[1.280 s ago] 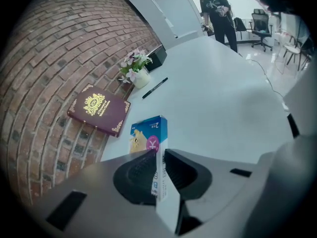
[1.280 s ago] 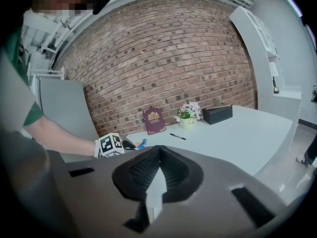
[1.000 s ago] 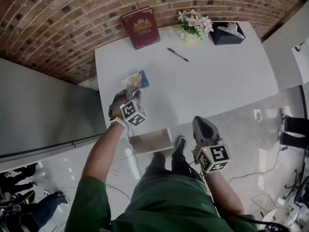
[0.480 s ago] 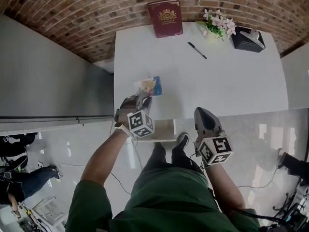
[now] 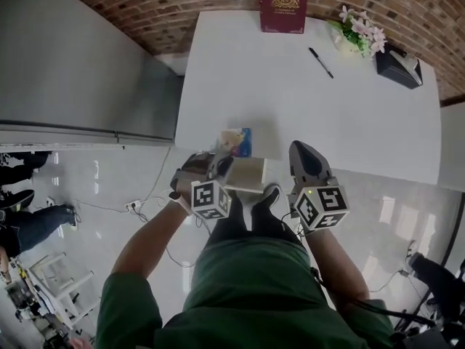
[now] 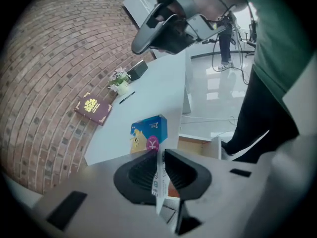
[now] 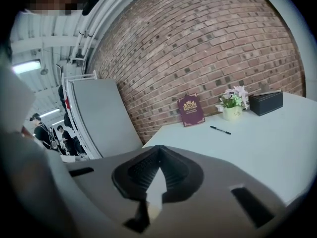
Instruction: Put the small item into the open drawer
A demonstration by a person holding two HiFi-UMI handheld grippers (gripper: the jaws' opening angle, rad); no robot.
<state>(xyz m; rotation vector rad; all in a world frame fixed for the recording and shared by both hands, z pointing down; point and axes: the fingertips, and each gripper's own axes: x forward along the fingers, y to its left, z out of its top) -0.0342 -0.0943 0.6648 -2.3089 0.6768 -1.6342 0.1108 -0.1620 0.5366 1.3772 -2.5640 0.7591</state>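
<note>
The small item is a flat blue and yellow packet (image 5: 237, 142) with a pink circle on it (image 6: 148, 133). My left gripper (image 5: 221, 158) is shut on its lower white edge (image 6: 159, 175), and the packet sticks out past the jaws. It hangs at the front edge of the white table (image 5: 290, 100), just left of the open drawer (image 5: 245, 174), whose wooden inside (image 6: 196, 146) shows in the left gripper view. My right gripper (image 5: 305, 153) is to the right of the drawer, shut and empty (image 7: 157, 155).
At the far side of the table lie a burgundy book (image 5: 282, 4), a black pen (image 5: 320, 62), a pot of flowers (image 5: 357, 31) and a black box (image 5: 398, 64). A grey cabinet (image 5: 80, 57) stands to the left. My legs and shoes (image 5: 270, 195) are under the drawer.
My left gripper has pulled the packet back from over the tabletop to the table's front edge, beside the drawer. The right gripper has stayed by the drawer's right side.
</note>
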